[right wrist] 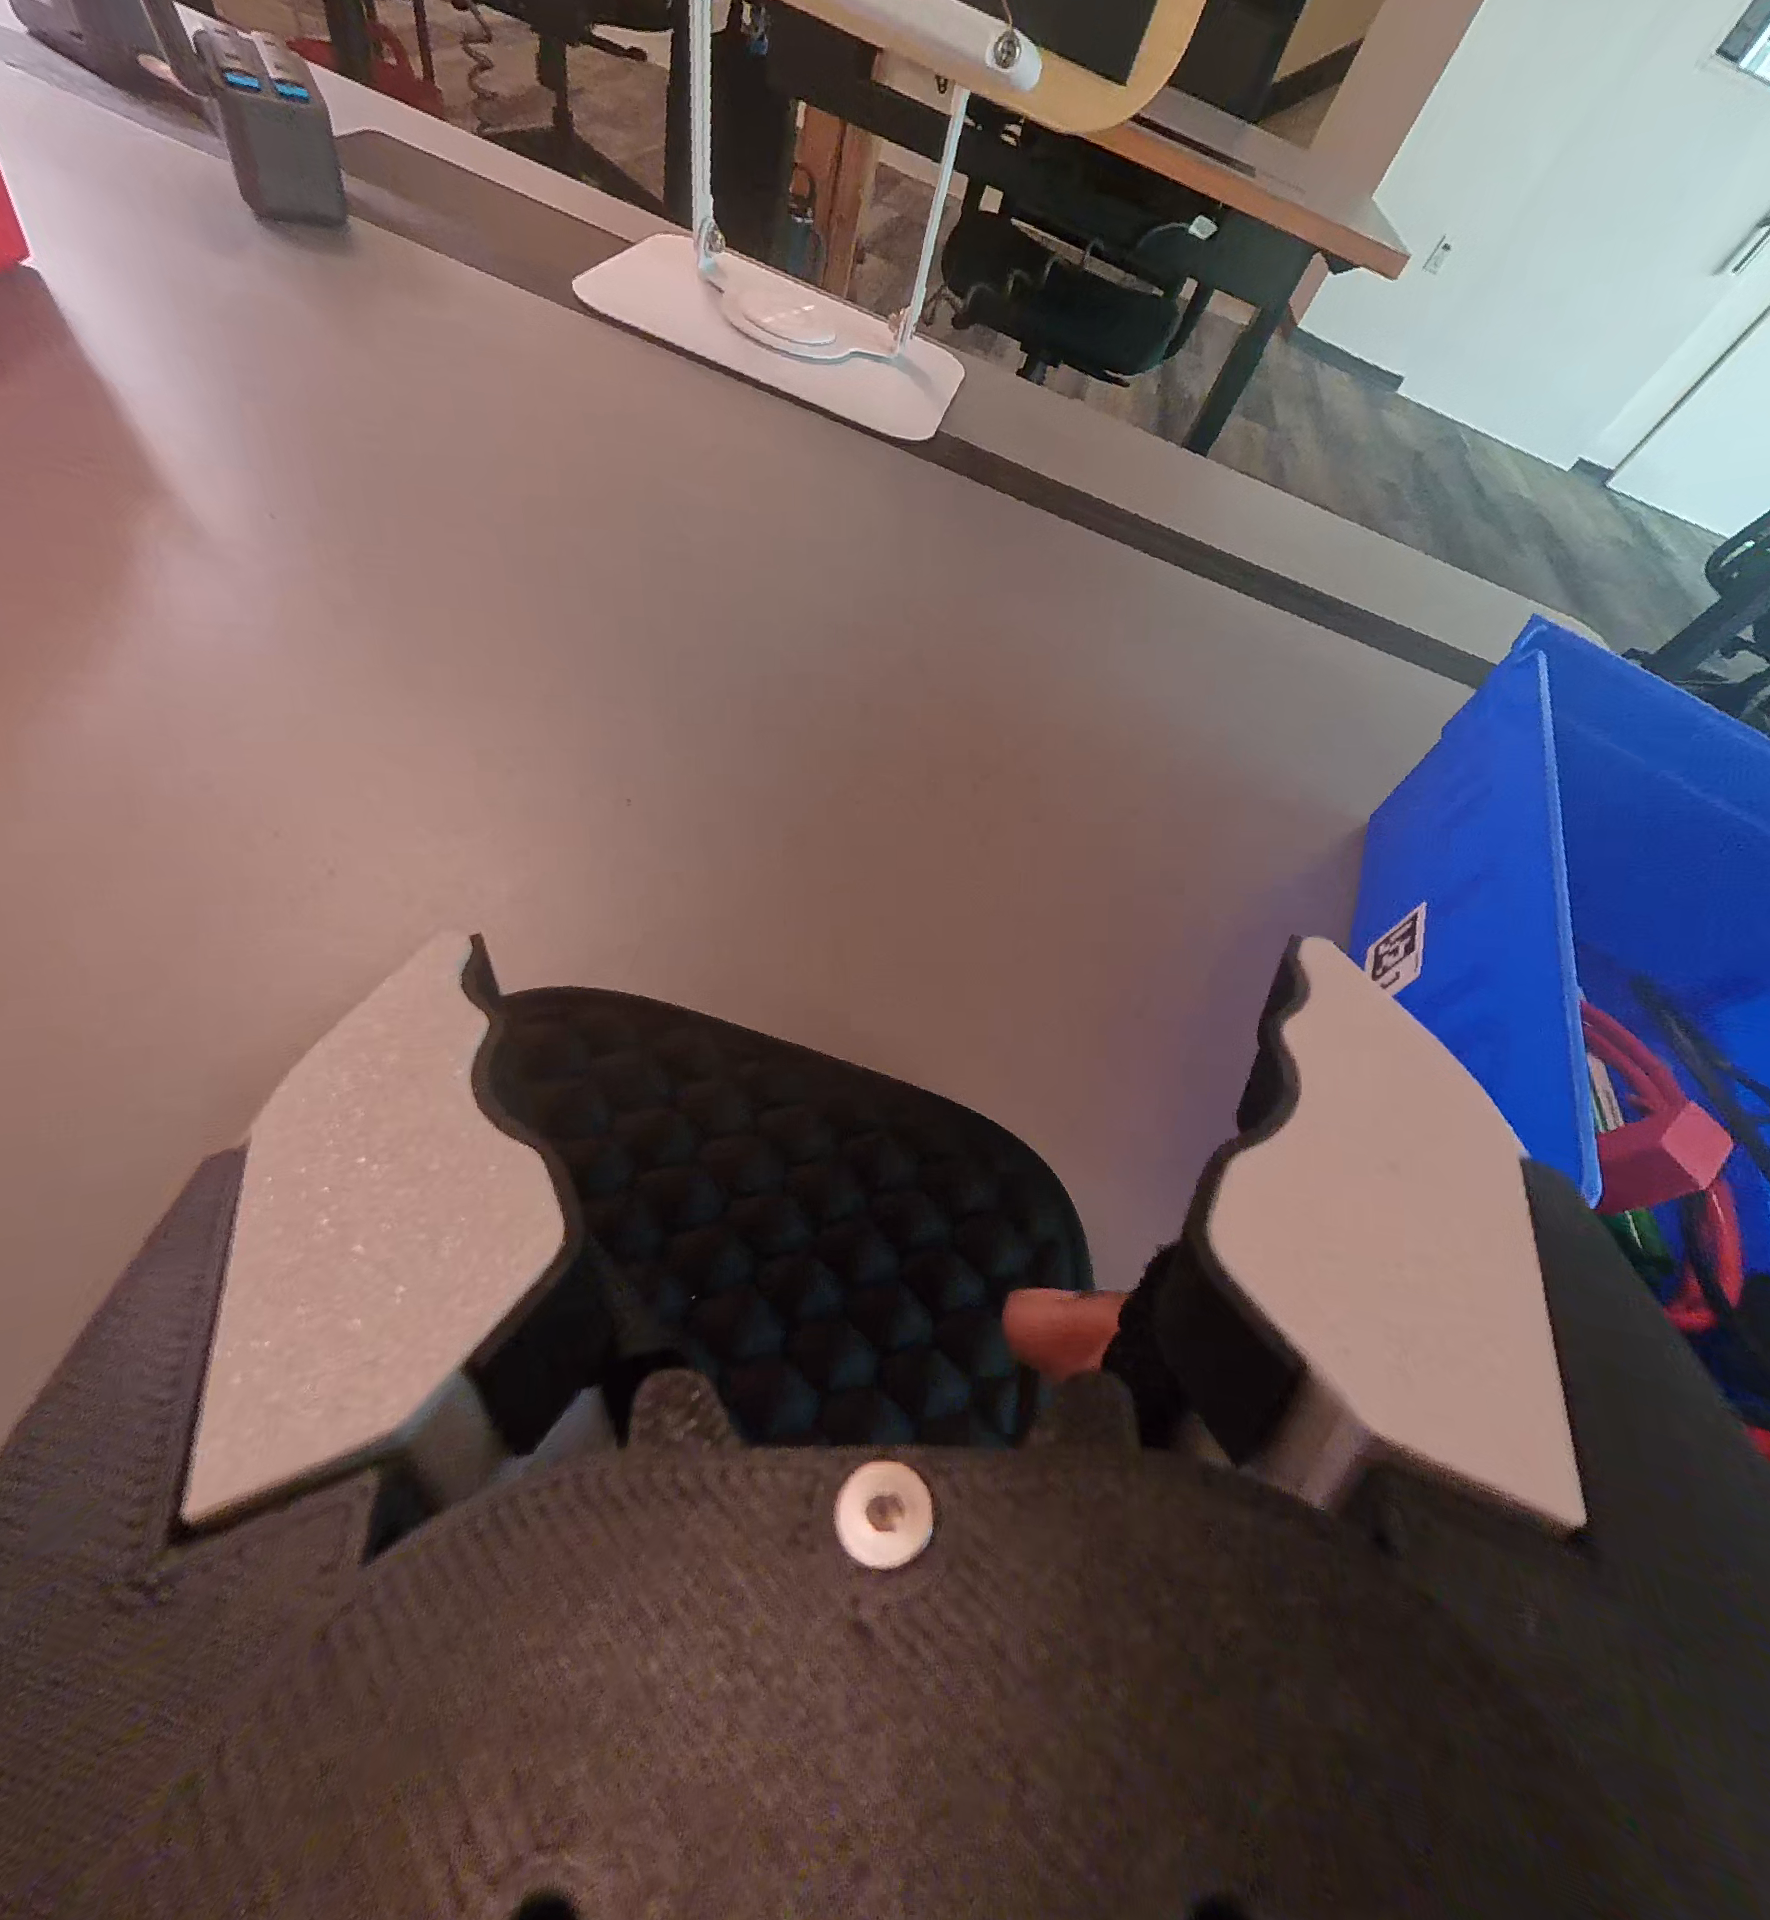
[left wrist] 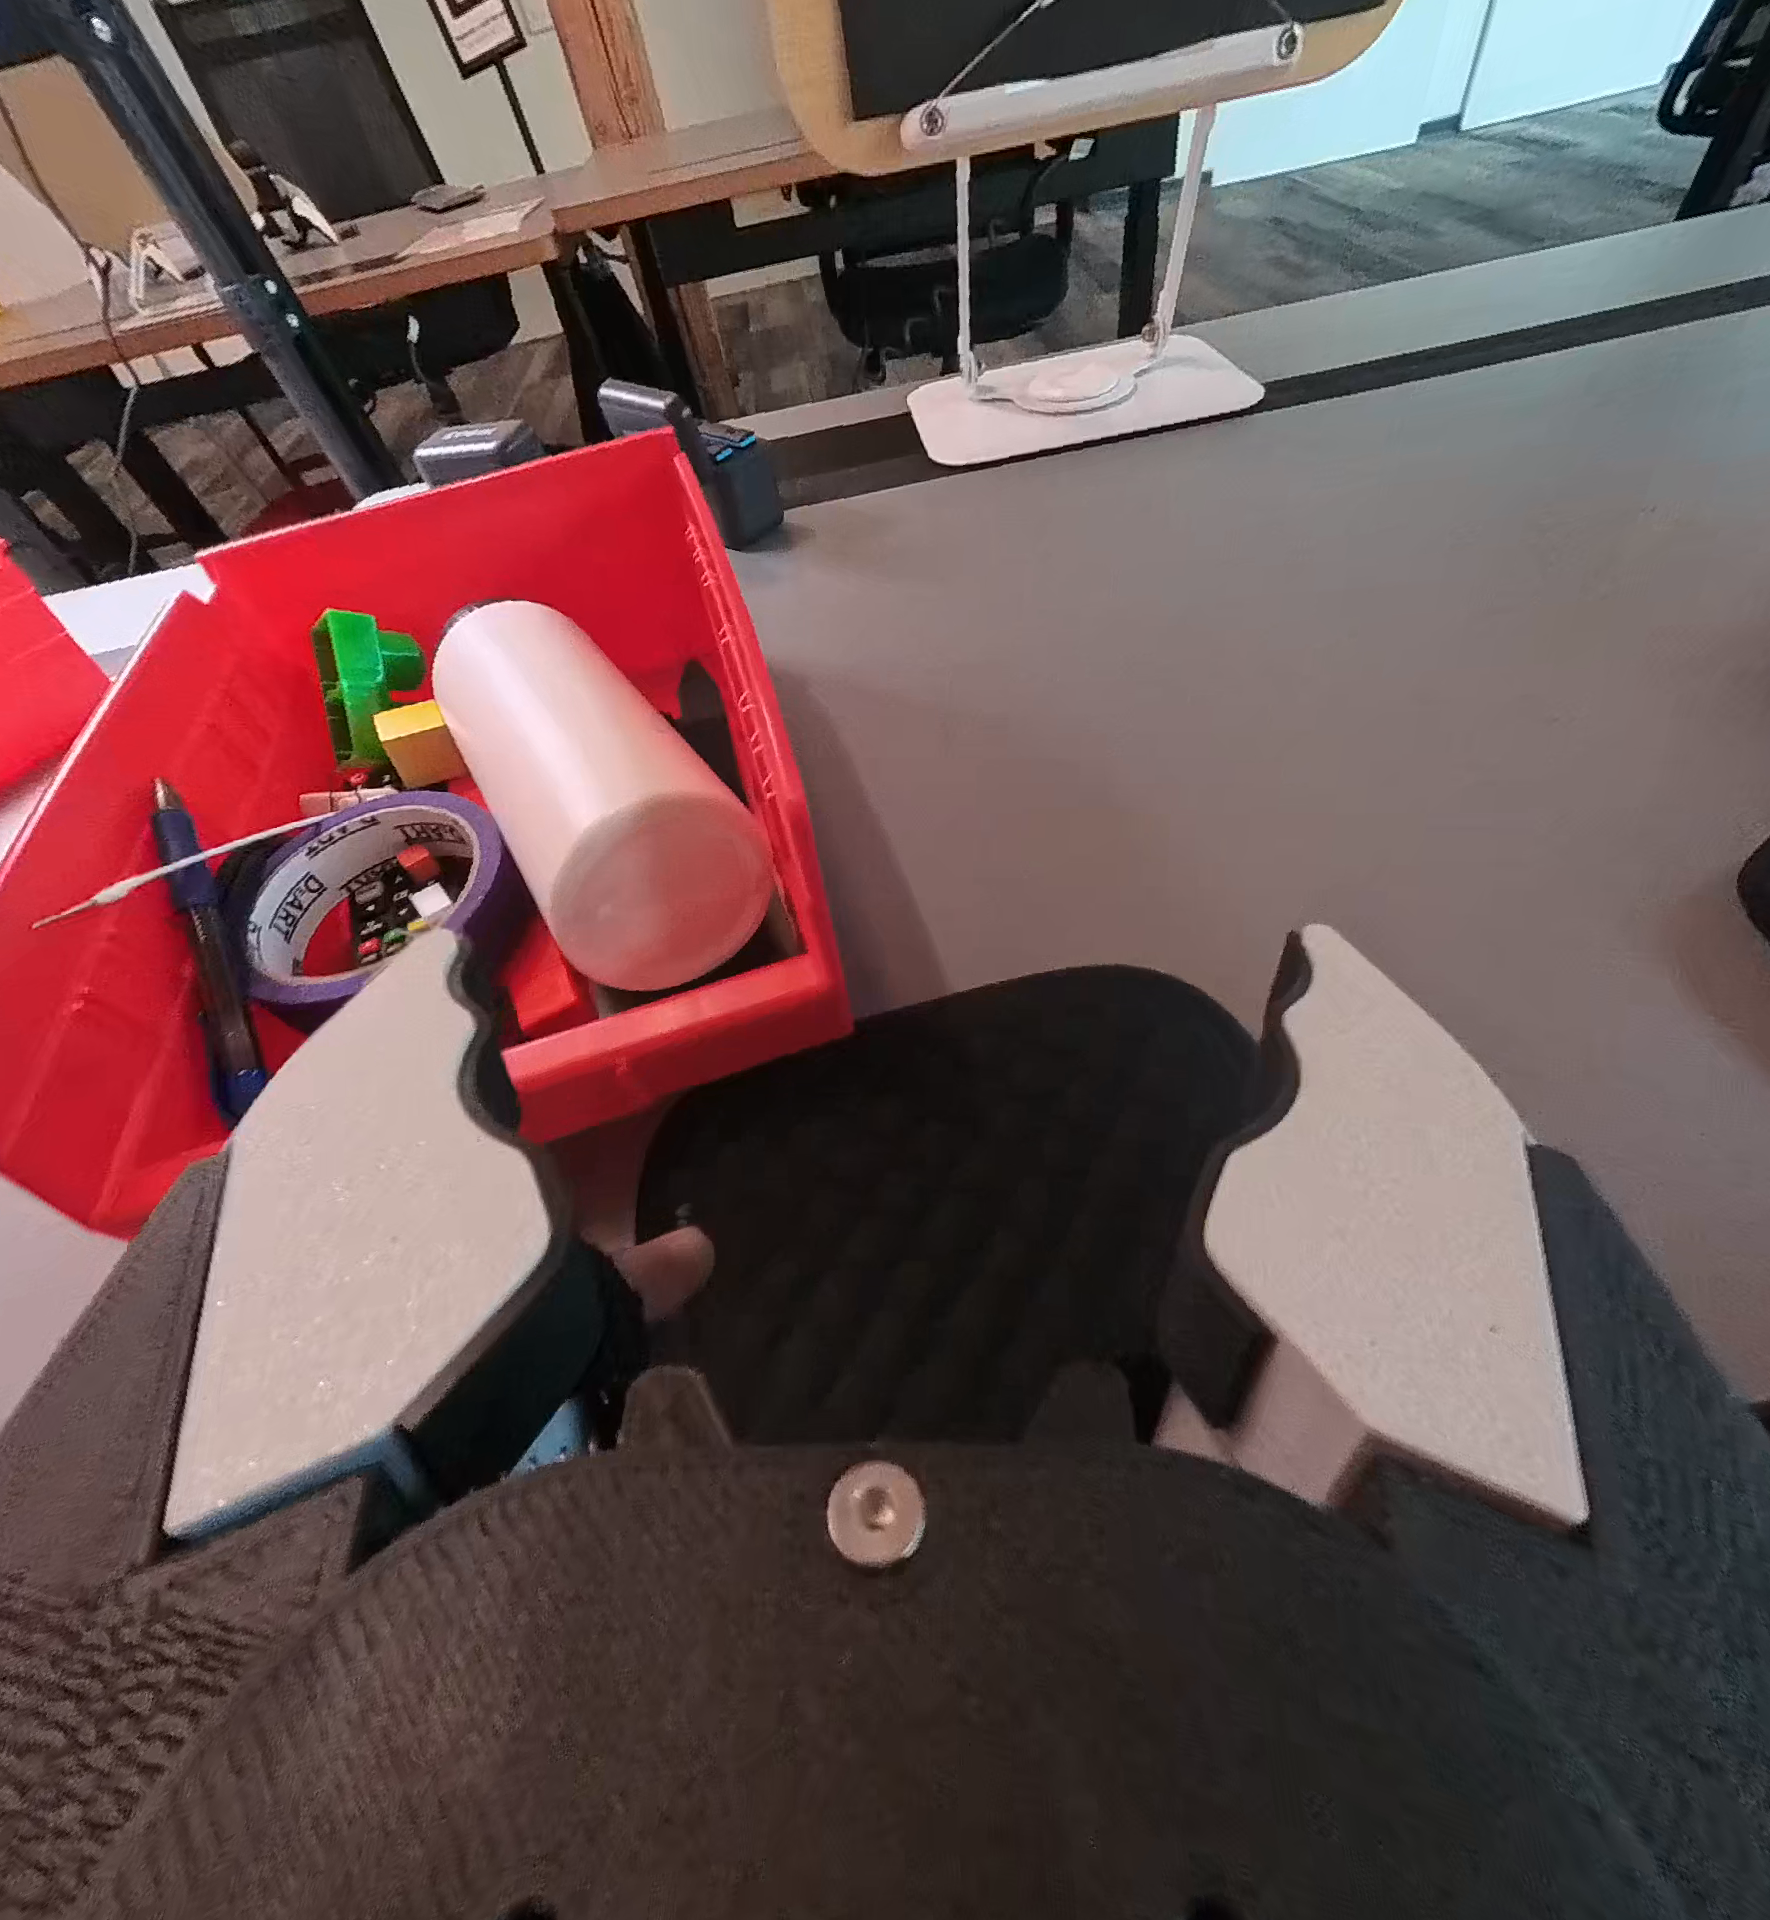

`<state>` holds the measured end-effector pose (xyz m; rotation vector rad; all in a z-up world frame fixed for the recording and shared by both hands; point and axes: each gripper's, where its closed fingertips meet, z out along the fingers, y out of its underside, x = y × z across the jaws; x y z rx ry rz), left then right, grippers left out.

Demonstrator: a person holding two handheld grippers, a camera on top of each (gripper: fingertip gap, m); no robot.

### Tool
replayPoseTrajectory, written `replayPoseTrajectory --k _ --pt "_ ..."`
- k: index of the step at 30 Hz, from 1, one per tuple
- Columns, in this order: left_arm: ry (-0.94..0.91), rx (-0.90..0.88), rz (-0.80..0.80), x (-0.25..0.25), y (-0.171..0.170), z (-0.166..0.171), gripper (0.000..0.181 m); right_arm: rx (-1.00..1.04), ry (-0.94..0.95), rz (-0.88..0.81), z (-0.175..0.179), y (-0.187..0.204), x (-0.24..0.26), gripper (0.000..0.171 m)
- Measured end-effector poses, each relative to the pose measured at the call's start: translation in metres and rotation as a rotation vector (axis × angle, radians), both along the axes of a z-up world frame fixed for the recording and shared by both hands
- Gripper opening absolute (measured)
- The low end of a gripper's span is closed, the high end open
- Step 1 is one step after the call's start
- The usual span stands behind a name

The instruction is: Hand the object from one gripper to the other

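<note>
White bottle [left wrist: 600,795] — smooth cylinder, lying in red bin [left wrist: 756,748]

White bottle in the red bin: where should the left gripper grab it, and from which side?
Probably mid-body, from above. The white bottle lies on its side on top of the clutter in the red bin, flat base toward the camera, upper side exposed. The left gripper is open; set its fingers across the cylinder. The bin wall runs close along one side, so a sideways approach looks blocked.

A matt grey table top [right wrist: 652,644] is seen, smooth throughout. Glossy moulded plastic is shown by the red bin [left wrist: 756,748] and the blue bin [right wrist: 1691,831]. A satin sheen is carried by the pale cylindrical bottle [left wrist: 590,790].
</note>
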<state>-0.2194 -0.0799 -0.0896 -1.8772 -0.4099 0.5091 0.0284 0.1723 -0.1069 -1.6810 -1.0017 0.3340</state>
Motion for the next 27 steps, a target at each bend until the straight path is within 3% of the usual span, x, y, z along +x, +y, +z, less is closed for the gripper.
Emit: replayPoseTrajectory --k 17,27 --pt "0.020 -0.030 0.041 0.015 -0.018 -0.009 0.116 -0.013 0.012 0.087 -0.011 -0.011 0.004 0.132" --pt "0.017 -0.078 0.031 -0.011 -0.010 -0.015 0.111 -0.095 0.166 0.093 0.009 0.023 0.083 0.096"
